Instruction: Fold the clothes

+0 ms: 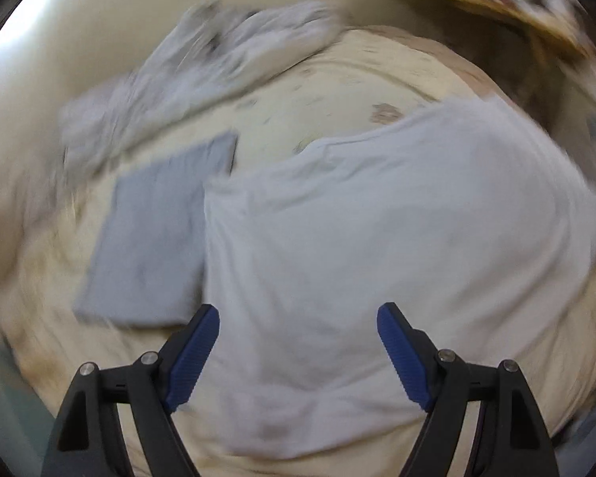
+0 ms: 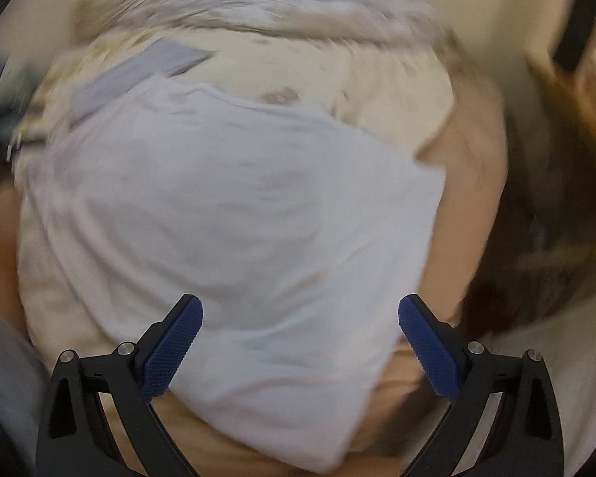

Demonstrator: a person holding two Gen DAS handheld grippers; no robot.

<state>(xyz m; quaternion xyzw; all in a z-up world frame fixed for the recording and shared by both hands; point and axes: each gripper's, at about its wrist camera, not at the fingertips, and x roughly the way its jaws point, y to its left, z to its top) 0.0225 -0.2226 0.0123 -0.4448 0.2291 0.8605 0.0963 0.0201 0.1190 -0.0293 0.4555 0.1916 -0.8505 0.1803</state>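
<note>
Lying flat on bed [image 1: 337,91], white shirt [image 1: 377,218]; long axis unclear through blur; both grippers' fingers spread, empty.

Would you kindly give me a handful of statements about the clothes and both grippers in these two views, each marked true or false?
1. The left gripper is clamped on a sock. False: its jaws stand open with nothing between them.
2. A small grey folded cloth lies beside the white garment. True.
3. The white garment hangs from a rack. False: it lies spread on the cream surface.
4. A crumpled pile of light clothes lies beyond the white garment. True.
5. The right gripper is open above the white garment. True.
</note>
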